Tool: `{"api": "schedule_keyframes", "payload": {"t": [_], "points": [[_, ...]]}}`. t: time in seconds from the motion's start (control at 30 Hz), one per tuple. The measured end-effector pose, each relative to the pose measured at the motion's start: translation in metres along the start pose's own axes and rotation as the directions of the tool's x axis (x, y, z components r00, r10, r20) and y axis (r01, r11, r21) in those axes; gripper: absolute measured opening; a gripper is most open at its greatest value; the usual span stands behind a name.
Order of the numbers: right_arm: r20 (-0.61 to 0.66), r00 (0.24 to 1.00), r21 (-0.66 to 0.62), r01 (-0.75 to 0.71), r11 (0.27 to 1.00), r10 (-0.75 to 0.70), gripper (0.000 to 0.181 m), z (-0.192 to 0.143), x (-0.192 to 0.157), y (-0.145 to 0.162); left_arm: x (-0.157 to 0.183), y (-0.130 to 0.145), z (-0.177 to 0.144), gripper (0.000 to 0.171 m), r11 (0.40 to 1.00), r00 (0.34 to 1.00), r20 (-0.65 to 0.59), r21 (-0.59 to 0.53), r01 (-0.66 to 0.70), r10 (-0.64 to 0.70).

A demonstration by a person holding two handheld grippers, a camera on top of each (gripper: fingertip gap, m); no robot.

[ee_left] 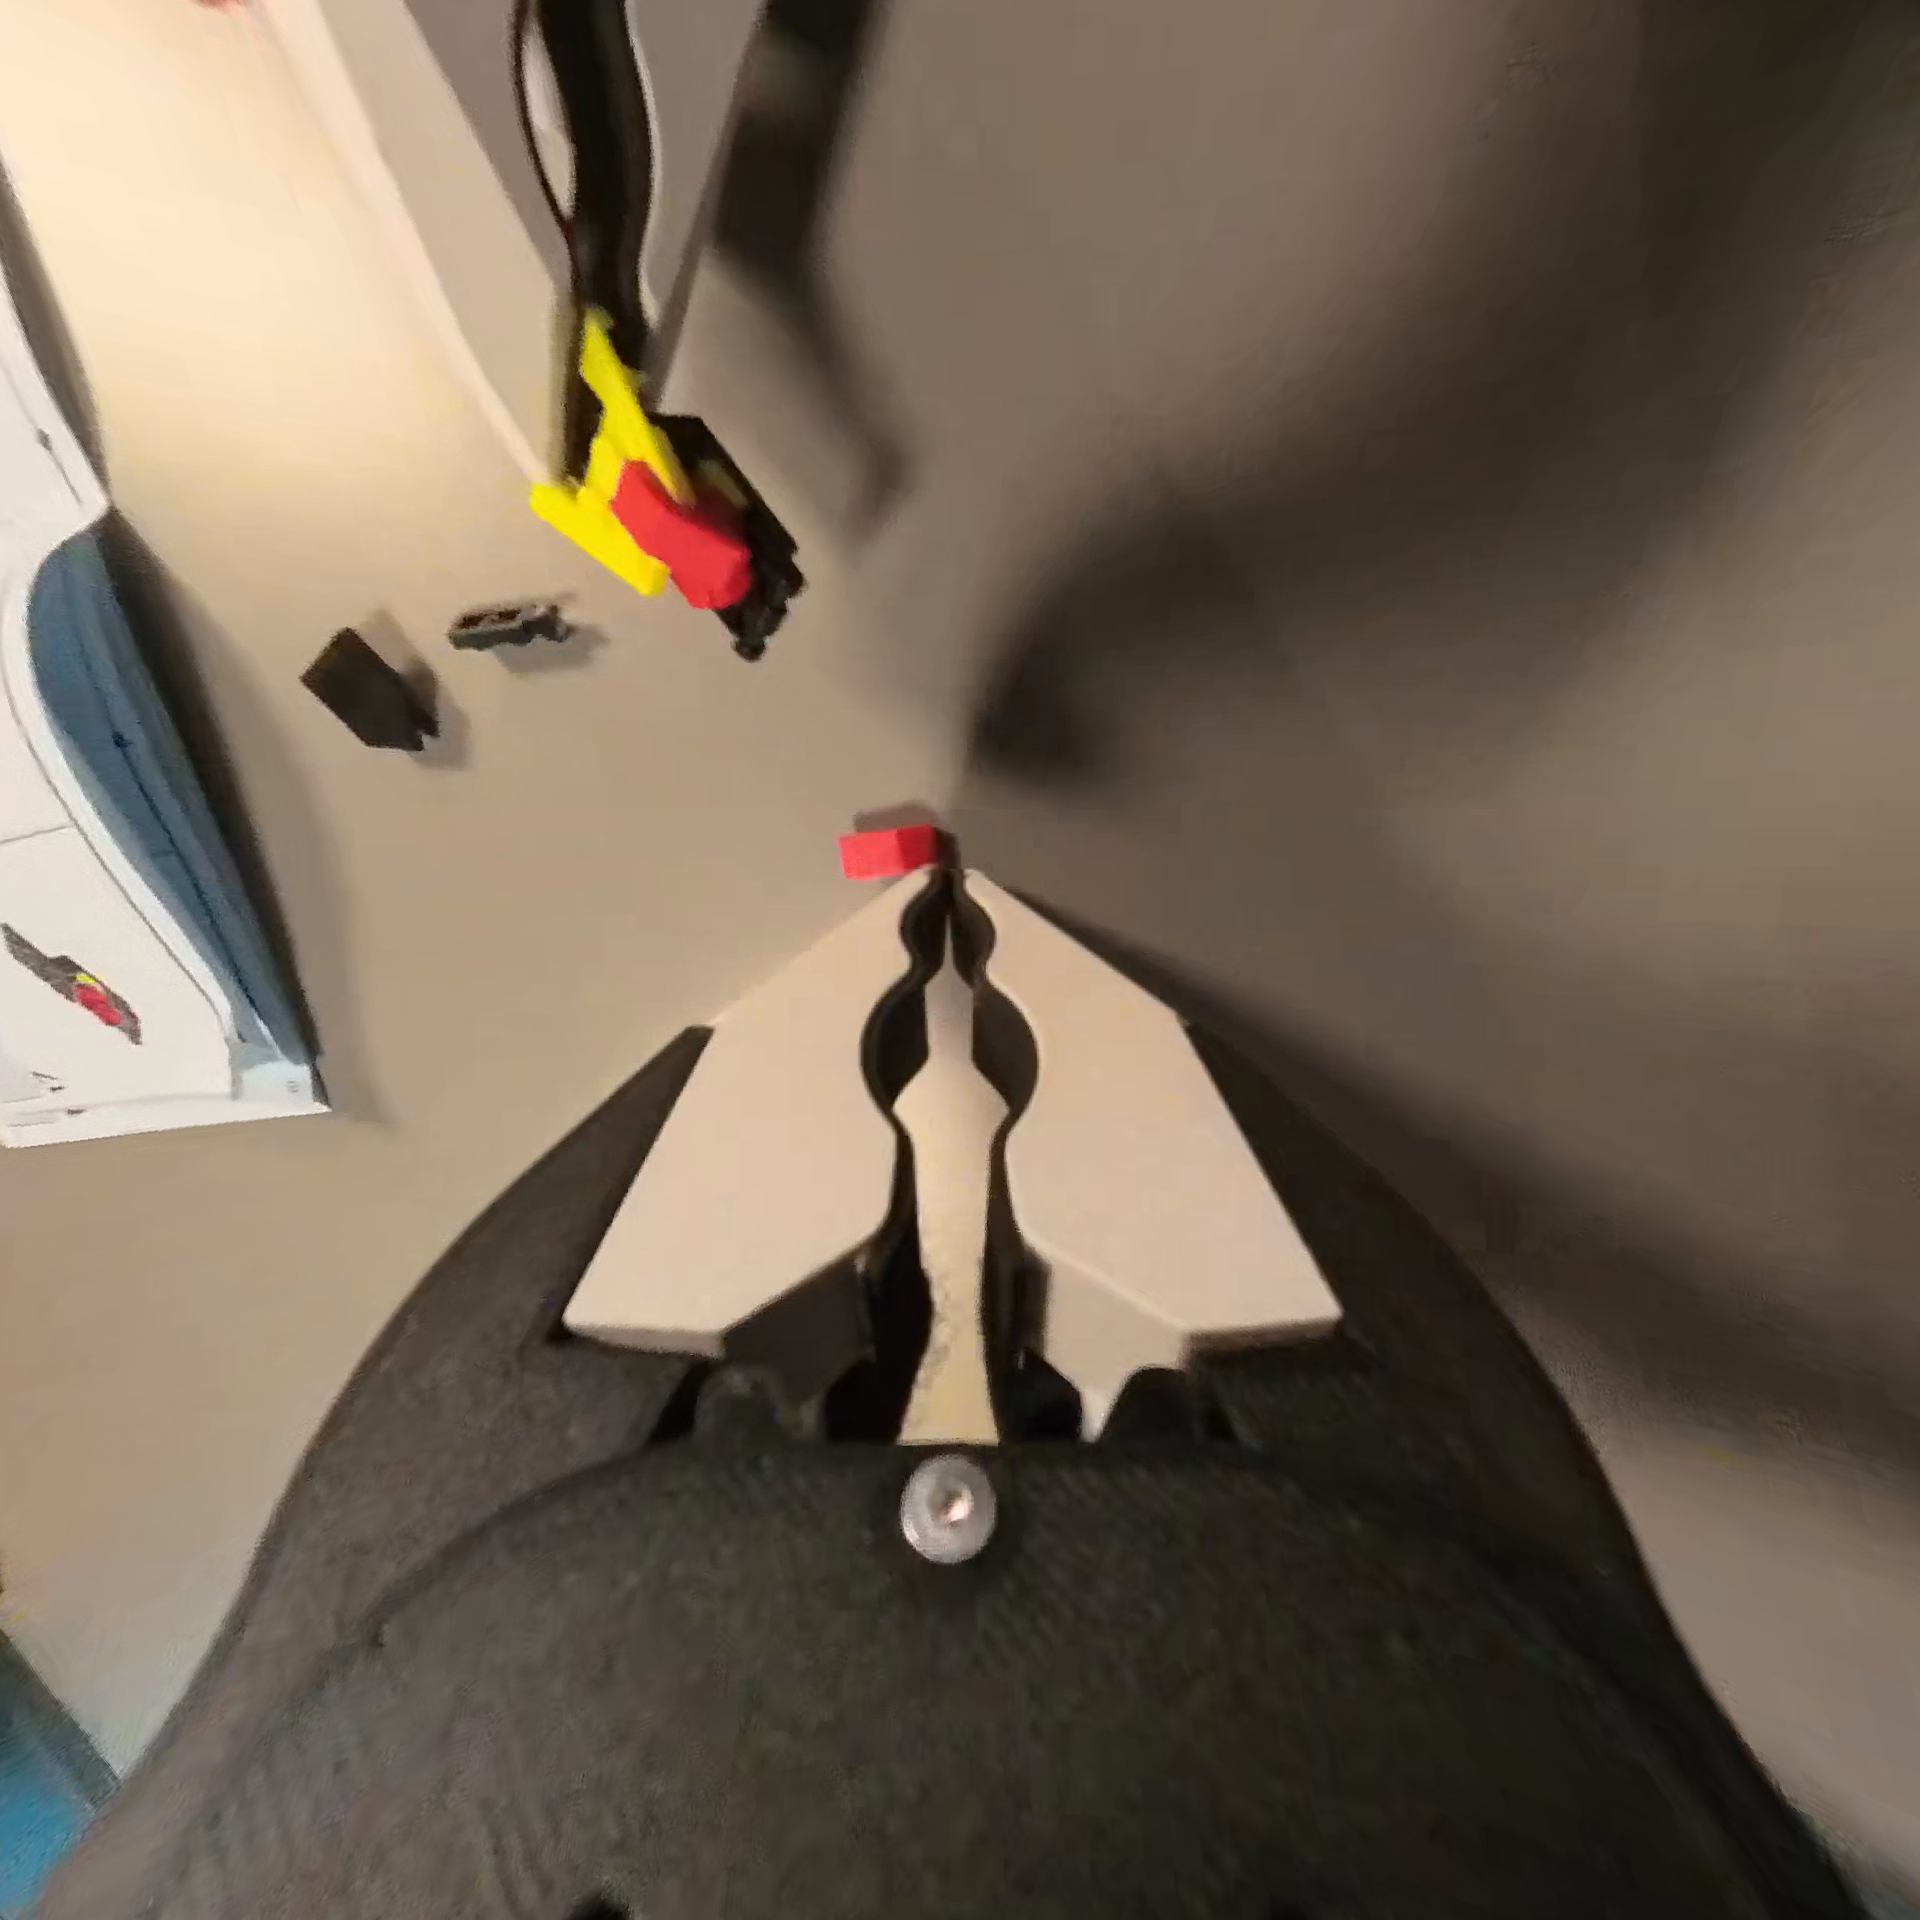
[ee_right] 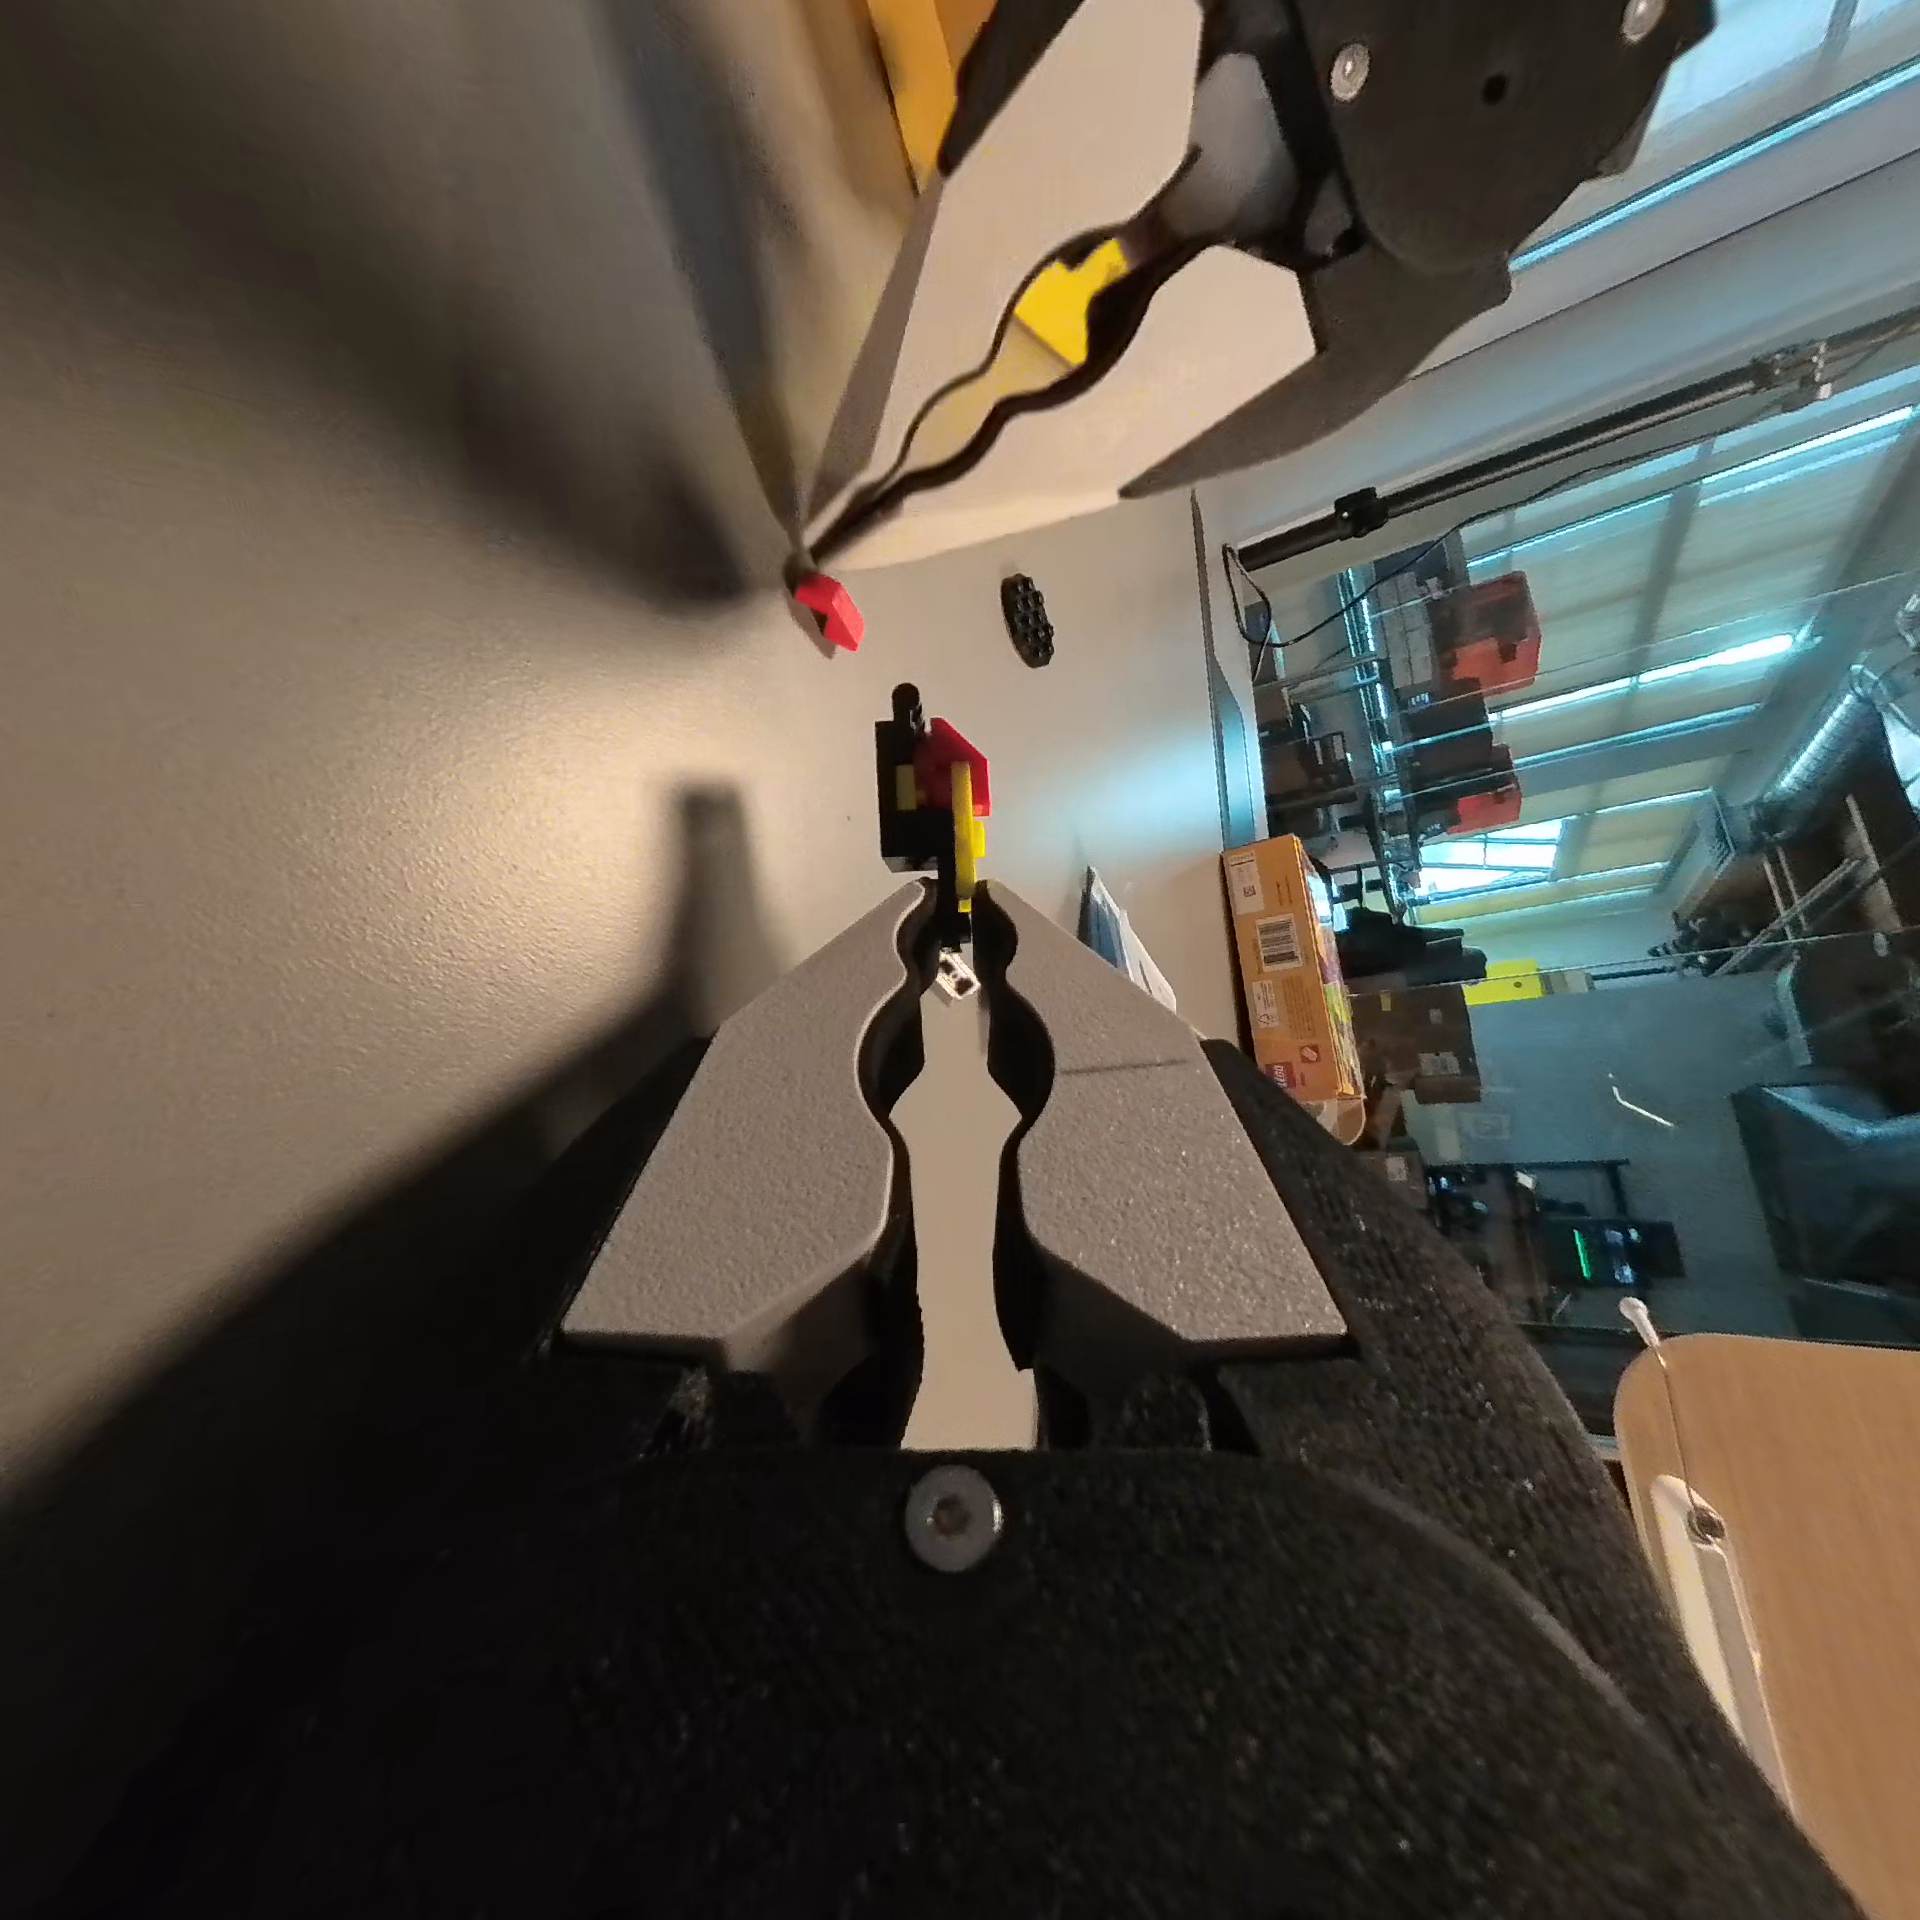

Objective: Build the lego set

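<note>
My left gripper (ee_left: 948, 881) has its fingers pressed together, with the tips down near the beige table (ee_left: 1351, 727). A small red brick (ee_left: 883, 852) sits right at the tips, just ahead and to their left. The right wrist view shows the same: the left gripper (ee_right: 805, 561) points at the red brick (ee_right: 828, 611). My right gripper (ee_right: 951, 909) is shut on a small black, yellow and red lego assembly (ee_right: 935, 790), pinching its thin lower end and holding it above the table. The assembly also shows in the left wrist view (ee_left: 675, 530).
A black sloped piece (ee_left: 369, 691) and a small dark piece (ee_left: 509, 623) lie on the table beside an open instruction booklet (ee_left: 125, 831). A round black studded piece (ee_right: 1029, 621) lies beyond the assembly. An orange box (ee_right: 1294, 966) stands at the table's edge.
</note>
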State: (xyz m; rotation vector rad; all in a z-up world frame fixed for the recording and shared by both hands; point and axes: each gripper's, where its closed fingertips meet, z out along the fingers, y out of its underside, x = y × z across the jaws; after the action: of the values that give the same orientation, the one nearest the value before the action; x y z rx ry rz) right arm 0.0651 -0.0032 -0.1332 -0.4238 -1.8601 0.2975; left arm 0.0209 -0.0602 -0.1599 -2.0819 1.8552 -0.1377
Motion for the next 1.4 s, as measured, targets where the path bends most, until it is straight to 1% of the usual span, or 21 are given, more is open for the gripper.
{"api": "schedule_keyframes", "payload": {"t": [0.1, 0.2, 0.23, 0.33, 0.37, 0.47, 0.53, 0.63, 0.7, 0.77, 0.83, 0.87, 0.93, 0.97, 1.0, 1.03, 1.07, 1.13, 1.23, 1.33, 1.4], "points": [[-0.001, 1.0, -0.002, -0.001, 1.0, 0.001, 0.003, 0.001, 0.001, 0.0, -0.008, -0.01, 0.004, 0.0, 0.997, 0.998, 0.05, 0.056, 0.046, -0.049], [-0.004, 1.0, -0.005, -0.002, 1.0, 0.002, 0.003, 0.0, 0.002, 0.0, -0.011, -0.014, 0.002, 0.001, 0.982, 0.983, 0.069, 0.099, 0.161, -0.168], [-0.004, 1.0, -0.005, -0.002, 1.0, 0.002, 0.003, 0.0, 0.003, 0.0, -0.012, -0.014, -0.001, 0.006, 0.977, 0.977, 0.094, 0.115, 0.178, -0.189], [0.005, 1.0, -0.007, -0.009, 1.0, 0.009, 0.003, 0.001, 0.003, 0.0, -0.021, -0.007, -0.008, 0.023, 0.98, 0.958, 0.228, 0.134, 0.147, -0.175], [0.007, 1.0, -0.007, -0.011, 1.0, 0.011, 0.003, 0.003, 0.003, 0.001, -0.024, -0.005, -0.009, 0.026, 0.977, 0.95, 0.251, 0.147, 0.154, -0.187], [0.007, 1.0, -0.012, -0.011, 1.0, 0.011, 0.003, 0.005, 0.003, 0.003, -0.025, -0.006, -0.006, 0.035, 0.948, 0.94, 0.187, 0.201, 0.247, -0.285], [0.004, 1.0, -0.014, -0.012, 1.0, 0.012, 0.003, 0.005, 0.004, 0.004, -0.028, -0.006, -0.005, 0.036, 0.931, 0.932, 0.163, 0.226, 0.285, -0.325], [0.003, 1.0, -0.019, -0.011, 1.0, 0.011, 0.003, 0.006, 0.005, 0.005, -0.033, -0.001, -0.003, 0.037, 0.934, 0.931, 0.176, 0.221, 0.279, -0.32], [0.006, 1.0, -0.02, -0.011, 1.0, 0.011, 0.003, 0.007, 0.005, 0.005, -0.036, 0.003, -0.001, 0.037, 0.945, 0.932, 0.203, 0.198, 0.261, -0.3], [0.006, 1.0, -0.02, -0.012, 1.0, 0.012, 0.003, 0.007, 0.006, 0.005, -0.043, 0.004, -0.001, 0.036, 0.944, 0.924, 0.233, 0.208, 0.256, -0.302], [0.004, 1.0, -0.02, -0.014, 1.0, 0.014, 0.003, 0.007, 0.007, 0.005, -0.059, 0.001, -0.005, 0.036, 0.925, 0.882, 0.313, 0.262, 0.276, -0.351], [0.002, 1.0, -0.021, -0.016, 1.0, 0.016, 0.003, 0.007, 0.007, 0.005, -0.068, -0.003, -0.012, 0.034, 0.904, 0.843, 0.367, 0.324, 0.28, -0.393], [-0.001, 1.0, -0.023, -0.018, 1.0, 0.018, 0.003, 0.007, 0.008, 0.006, -0.078, -0.003, -0.023, 0.031, 0.835, 0.749, 0.412, 0.43, 0.342, -0.519], [-0.003, 1.0, -0.024, -0.02, 1.0, 0.019, 0.003, 0.007, 0.009, 0.006, -0.078, 0.001, -0.026, 0.032, 0.797, 0.697, 0.415, 0.454, 0.398, -0.584], [-0.005, 1.0, -0.024, -0.021, 0.999, 0.021, 0.003, 0.006, 0.009, 0.006, -0.074, 0.003, -0.025, 0.037, 0.759, 0.663, 0.392, 0.466, 0.454, -0.638], [-0.005, 1.0, -0.023, -0.023, 0.999, 0.023, 0.003, 0.006, 0.009, 0.006, -0.066, 0.001, -0.023, 0.047, 0.719, 0.641, 0.351, 0.482, 0.501, -0.682], [-0.004, 1.0, -0.023, -0.025, 0.999, 0.025, 0.003, 0.007, 0.009, 0.006, -0.058, -0.003, -0.019, 0.052, 0.681, 0.623, 0.309, 0.497, 0.539, -0.719], [-0.002, 1.0, -0.021, -0.027, 0.999, 0.027, 0.003, 0.007, 0.009, 0.006, -0.046, -0.005, -0.01, 0.054, 0.64, 0.589, 0.28, 0.494, 0.589, -0.758], [0.0, 1.0, -0.022, -0.027, 0.999, 0.027, 0.003, 0.007, 0.008, 0.006, -0.038, -0.004, -0.001, 0.05, 0.646, 0.551, 0.342, 0.474, 0.598, -0.761], [-0.003, 1.0, -0.023, -0.027, 0.999, 0.027, 0.003, 0.007, 0.009, 0.006, -0.036, -0.008, 0.002, 0.036, 0.67, 0.544, 0.391, 0.463, 0.58, -0.742], [-0.005, 1.0, -0.022, -0.023, 0.999, 0.023, 0.003, 0.006, 0.009, 0.005, -0.034, -0.009, 0.004, 0.025, 0.687, 0.556, 0.403, 0.438, 0.58, -0.727]]}}
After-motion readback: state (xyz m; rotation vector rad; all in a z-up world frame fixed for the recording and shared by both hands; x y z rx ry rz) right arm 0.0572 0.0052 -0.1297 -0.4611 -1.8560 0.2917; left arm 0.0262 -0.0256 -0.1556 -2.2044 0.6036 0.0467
